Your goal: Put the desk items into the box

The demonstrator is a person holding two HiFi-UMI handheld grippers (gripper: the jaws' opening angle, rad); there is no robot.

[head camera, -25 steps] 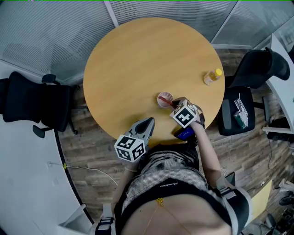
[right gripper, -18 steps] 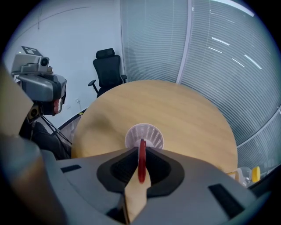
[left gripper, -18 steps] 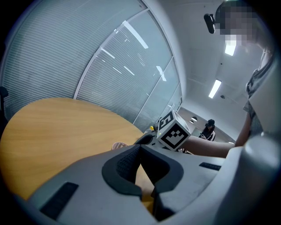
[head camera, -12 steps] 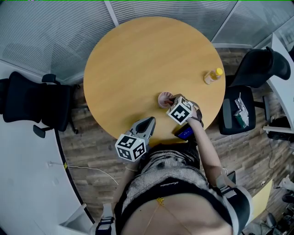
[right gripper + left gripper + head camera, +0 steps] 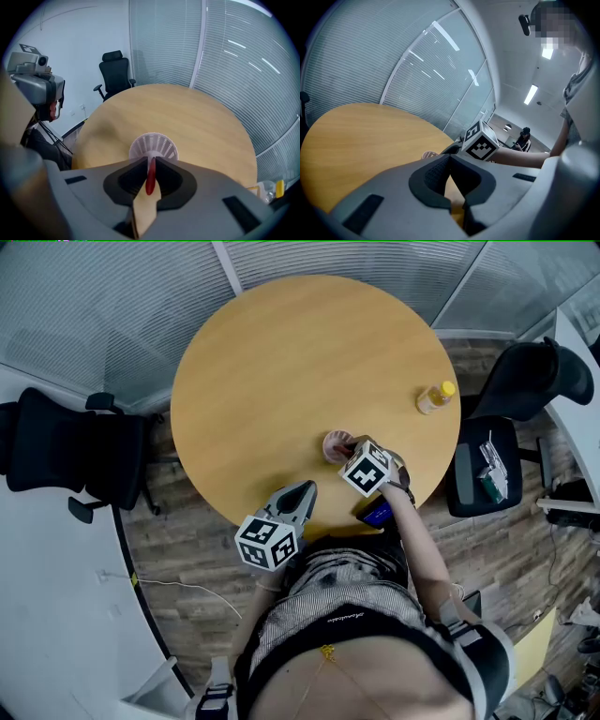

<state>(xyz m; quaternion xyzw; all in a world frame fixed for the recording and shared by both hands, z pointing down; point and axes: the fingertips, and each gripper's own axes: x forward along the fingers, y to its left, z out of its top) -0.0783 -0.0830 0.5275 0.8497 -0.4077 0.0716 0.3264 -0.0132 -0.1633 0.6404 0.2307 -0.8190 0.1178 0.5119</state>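
A small white mesh cup (image 5: pixel 335 442) stands on the round wooden table (image 5: pixel 281 362), near its front edge. My right gripper (image 5: pixel 351 450) is tilted steeply down right beside the cup, shut on a thin red pen (image 5: pixel 150 176). In the right gripper view the cup (image 5: pixel 153 146) sits just past the right gripper (image 5: pixel 150 161), with the pen's tip at its rim. My left gripper (image 5: pixel 302 491) rests at the table's front edge, left of the cup. Its jaws meet at the tips and hold nothing in the left gripper view (image 5: pixel 450 159).
A clear bottle with a yellow cap (image 5: pixel 433 397) stands at the table's right edge. A blue item (image 5: pixel 378 513) lies at the front edge under my right hand. Black office chairs stand left (image 5: pixel 56 451) and right (image 5: pixel 525 381) of the table. Blinds cover the glass wall behind.
My right gripper has shifted a little to the left, closer to the mesh cup, with the red pen still in it. The left gripper has stayed put.
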